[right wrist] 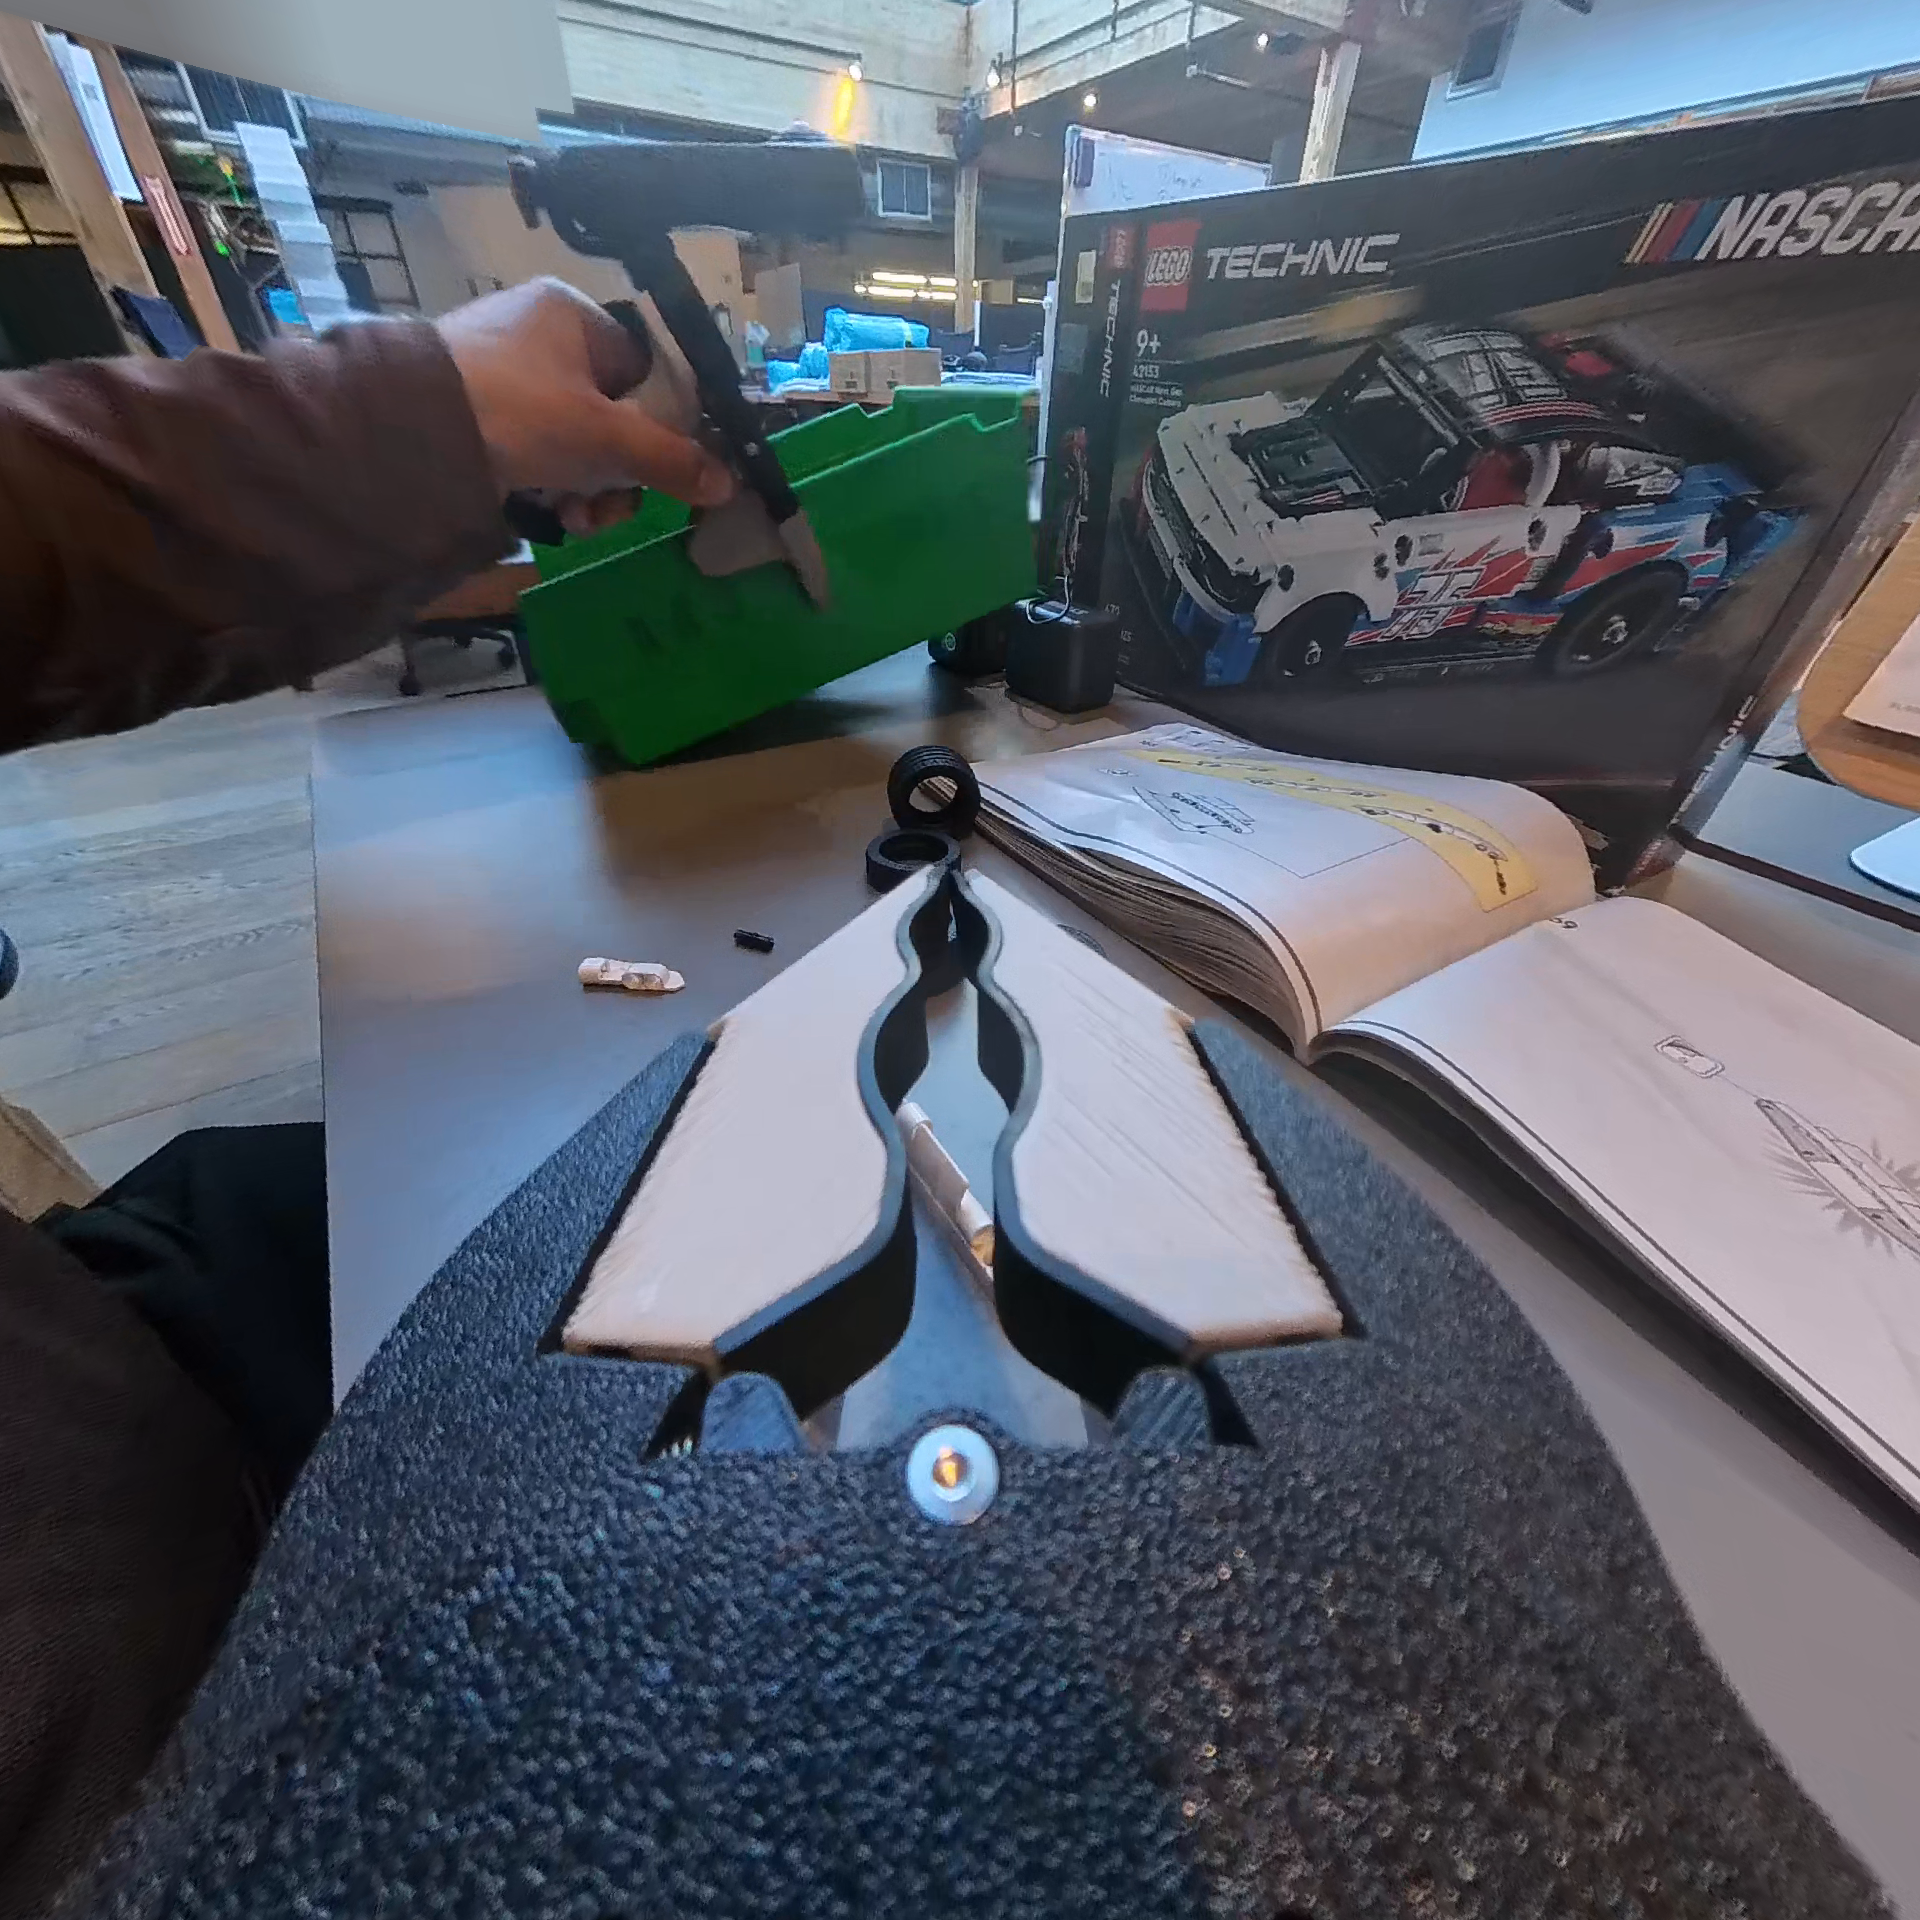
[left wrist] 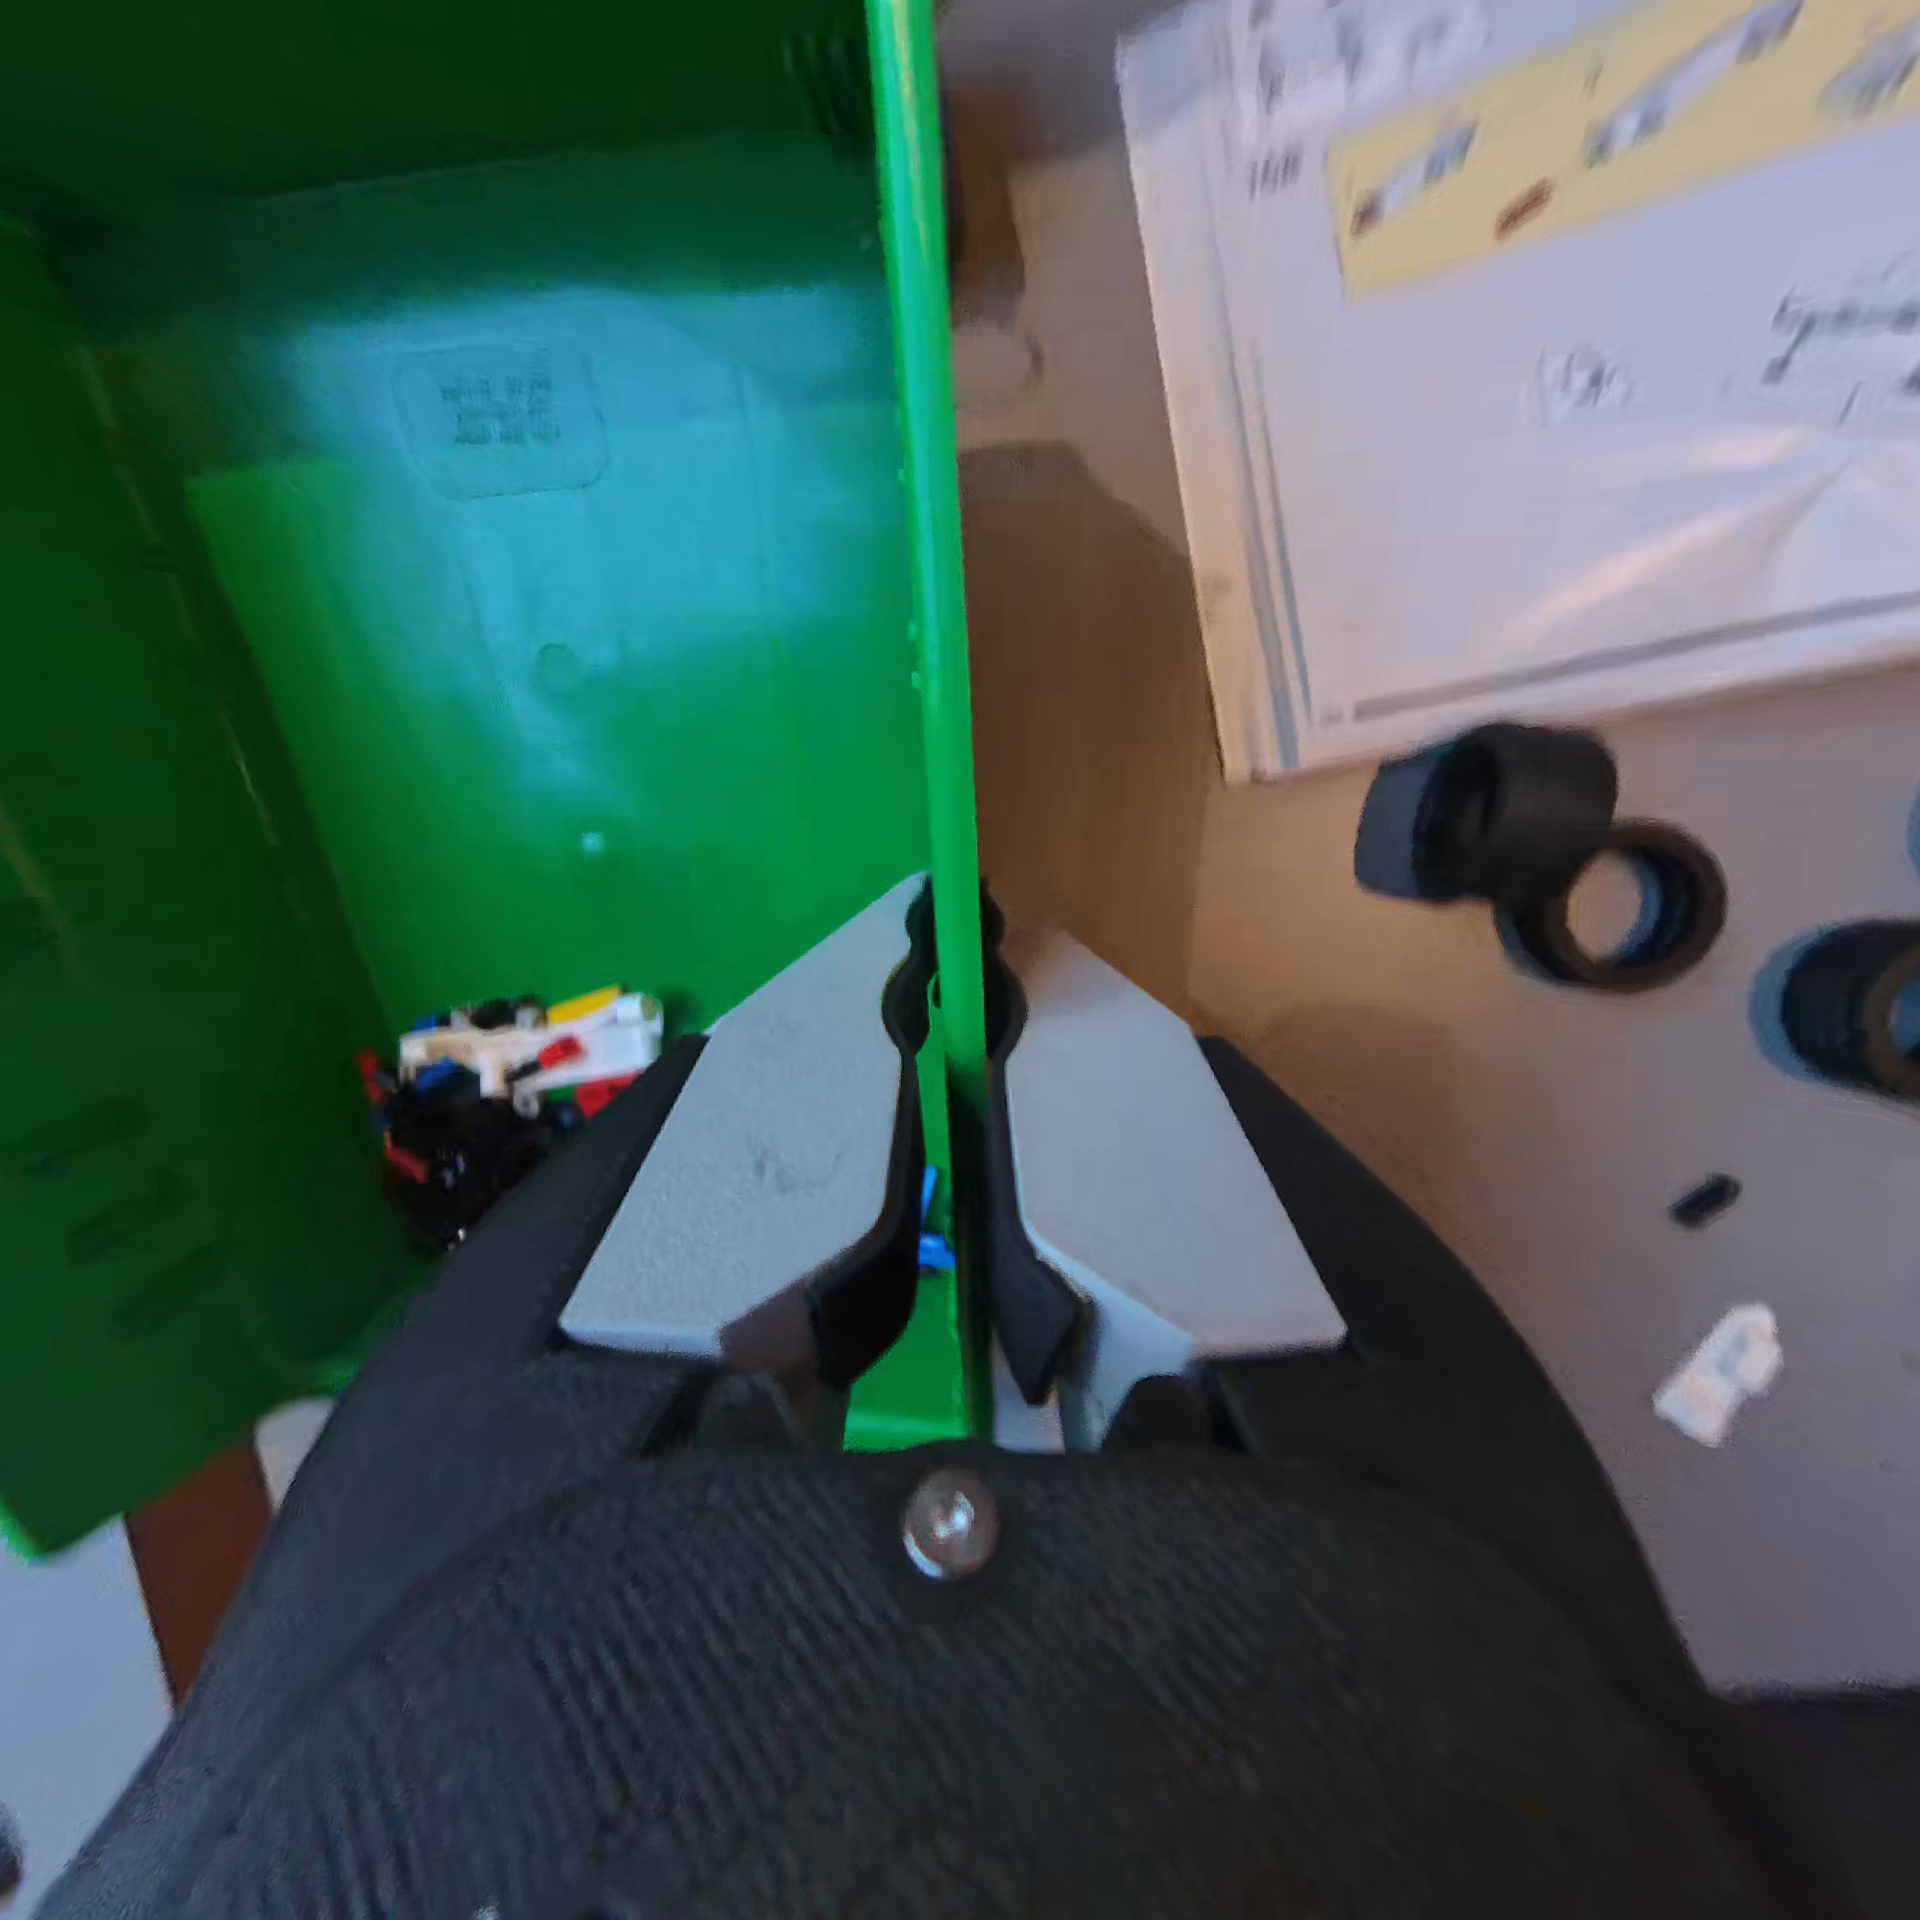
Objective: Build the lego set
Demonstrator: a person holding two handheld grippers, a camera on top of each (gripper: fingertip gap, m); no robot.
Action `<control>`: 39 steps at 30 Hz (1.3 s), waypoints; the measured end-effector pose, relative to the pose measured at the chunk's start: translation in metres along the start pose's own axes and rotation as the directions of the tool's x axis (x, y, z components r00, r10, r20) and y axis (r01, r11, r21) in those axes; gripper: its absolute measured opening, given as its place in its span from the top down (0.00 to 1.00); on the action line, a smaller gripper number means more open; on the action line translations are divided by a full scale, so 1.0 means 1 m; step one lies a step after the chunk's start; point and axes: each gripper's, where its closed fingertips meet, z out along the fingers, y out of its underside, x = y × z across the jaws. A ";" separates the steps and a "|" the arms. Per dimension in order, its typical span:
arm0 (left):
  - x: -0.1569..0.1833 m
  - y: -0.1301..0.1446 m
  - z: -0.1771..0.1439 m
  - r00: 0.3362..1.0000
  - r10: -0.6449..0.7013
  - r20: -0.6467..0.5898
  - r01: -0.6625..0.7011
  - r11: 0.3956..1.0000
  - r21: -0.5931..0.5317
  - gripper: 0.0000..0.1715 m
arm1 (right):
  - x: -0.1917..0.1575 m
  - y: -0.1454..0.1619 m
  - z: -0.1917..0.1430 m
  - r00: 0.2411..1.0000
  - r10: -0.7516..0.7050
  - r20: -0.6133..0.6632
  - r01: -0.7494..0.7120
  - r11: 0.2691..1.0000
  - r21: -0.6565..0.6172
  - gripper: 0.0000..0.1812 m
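My left gripper (left wrist: 954,914) is shut on the side wall of a green bin (left wrist: 940,623). The bin is tipped, and a heap of loose lego pieces (left wrist: 499,1081) lies in its low end beside my fingers. In the right wrist view a hand holds that gripper (right wrist: 805,566) on the bin (right wrist: 883,540), which is lifted at one end off the table. My right gripper (right wrist: 951,883) hovers over the table with its tips together. A white beam (right wrist: 940,1184) shows in the gap between its fingers. I cannot tell whether it is held or lies below.
Black tyres (right wrist: 930,790) (right wrist: 909,857) lie near the open instruction booklet (right wrist: 1299,894), and show in the left wrist view (left wrist: 1610,904). A small black pin (right wrist: 753,940) and a white piece (right wrist: 629,977) lie on the table. The set's box (right wrist: 1455,468) stands behind. The table's edge is at left. My hands' fingertips stand some 35 cm from each other.
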 end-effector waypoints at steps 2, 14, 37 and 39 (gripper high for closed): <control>0.008 0.015 -0.009 0.999 -0.029 -0.045 0.028 0.999 -0.020 0.99 | 0.000 0.000 0.000 1.000 0.005 0.000 -0.005 1.000 0.002 1.00; 0.052 0.081 -0.030 0.998 -0.016 -0.062 0.013 0.998 -0.055 0.98 | -0.004 -0.004 -0.001 1.000 0.004 0.020 -0.004 1.000 0.019 1.00; 0.050 0.207 -0.090 0.905 0.042 -0.423 -0.043 0.999 0.006 0.86 | -0.003 0.006 0.003 0.998 -0.053 -0.019 0.052 0.998 -0.043 1.00; 0.059 0.190 -0.083 0.899 0.018 -0.437 0.006 0.999 0.054 0.86 | -0.005 0.008 0.005 0.996 -0.085 -0.024 0.083 0.995 -0.059 1.00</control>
